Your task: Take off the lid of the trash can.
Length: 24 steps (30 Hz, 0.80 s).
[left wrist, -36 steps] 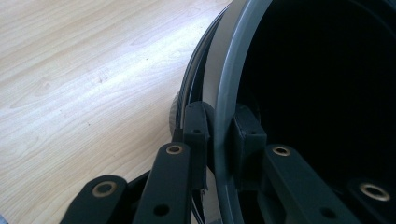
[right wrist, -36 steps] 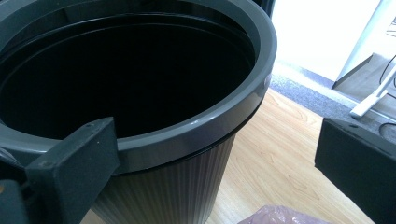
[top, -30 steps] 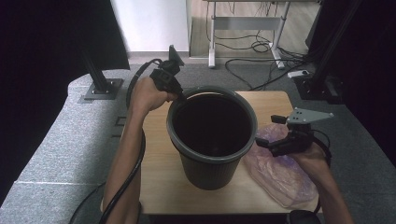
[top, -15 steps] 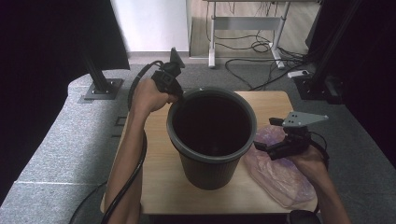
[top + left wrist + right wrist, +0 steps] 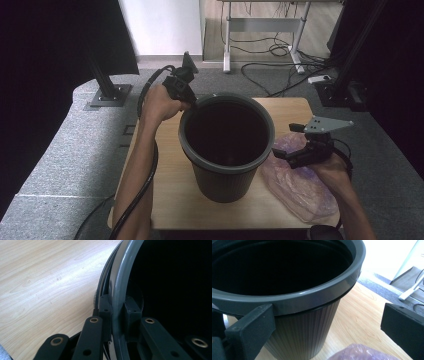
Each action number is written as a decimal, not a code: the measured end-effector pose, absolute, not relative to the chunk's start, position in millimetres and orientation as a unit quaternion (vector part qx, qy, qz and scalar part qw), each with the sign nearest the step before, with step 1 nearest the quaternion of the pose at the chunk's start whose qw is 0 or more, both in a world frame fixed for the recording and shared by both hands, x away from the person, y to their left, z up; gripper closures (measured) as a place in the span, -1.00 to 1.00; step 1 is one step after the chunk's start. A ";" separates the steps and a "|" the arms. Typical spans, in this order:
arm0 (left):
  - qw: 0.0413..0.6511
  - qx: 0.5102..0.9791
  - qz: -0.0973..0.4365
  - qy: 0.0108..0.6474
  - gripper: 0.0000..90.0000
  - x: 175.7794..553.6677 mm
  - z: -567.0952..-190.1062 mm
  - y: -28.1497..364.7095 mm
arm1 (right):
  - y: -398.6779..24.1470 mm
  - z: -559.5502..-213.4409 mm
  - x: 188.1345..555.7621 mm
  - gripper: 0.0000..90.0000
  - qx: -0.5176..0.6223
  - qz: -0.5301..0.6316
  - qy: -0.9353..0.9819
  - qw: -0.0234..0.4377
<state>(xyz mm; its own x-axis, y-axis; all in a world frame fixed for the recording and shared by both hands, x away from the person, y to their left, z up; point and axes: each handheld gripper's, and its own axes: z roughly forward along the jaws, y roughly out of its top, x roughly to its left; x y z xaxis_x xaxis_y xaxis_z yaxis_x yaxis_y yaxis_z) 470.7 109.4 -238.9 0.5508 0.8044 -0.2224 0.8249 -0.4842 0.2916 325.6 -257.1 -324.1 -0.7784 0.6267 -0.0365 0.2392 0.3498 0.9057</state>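
Observation:
A dark grey ribbed waste bin [image 5: 223,178] stands upright in the middle of the wooden table [image 5: 170,175]. My left gripper [image 5: 189,102] is at the bin's far left rim, and in the left gripper view it [image 5: 117,308] is shut on the rim [image 5: 123,277], one jaw outside and one inside. To the right of the bin my right gripper [image 5: 286,141] stands open above a crumpled purple plastic bag [image 5: 300,187]. In the right gripper view its jaws [image 5: 328,323] stand wide apart beside the bin [image 5: 294,298], holding nothing, with the bag [image 5: 362,352] below.
The table [image 5: 359,322] is small, with grey padded floor [image 5: 60,165] around it. A black stand base [image 5: 107,92] sits at the far left. Cables and a desk frame [image 5: 260,25] lie beyond the far edge.

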 end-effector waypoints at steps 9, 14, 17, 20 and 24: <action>0.195 0.859 -0.033 0.473 0.76 469.9 -234.8 114.3 | -260.6 -314.6 322.6 -1.00 0.268 0.542 0.774 0.189; 0.209 0.855 -0.042 0.473 0.76 469.4 -231.4 123.8 | -257.0 -316.2 324.0 -1.00 0.267 0.537 0.777 0.189; 0.212 0.853 -0.043 0.475 0.75 469.3 -230.7 128.3 | -253.6 -318.6 324.6 -1.00 0.263 0.527 0.785 0.190; 0.215 0.851 -0.044 0.478 0.75 469.6 -229.9 133.8 | -252.9 -321.7 324.8 -1.00 0.262 0.520 0.790 0.193; 0.217 0.847 -0.042 0.483 0.75 469.1 -227.6 142.6 | -257.4 -327.9 326.9 -1.00 0.272 0.512 0.791 0.198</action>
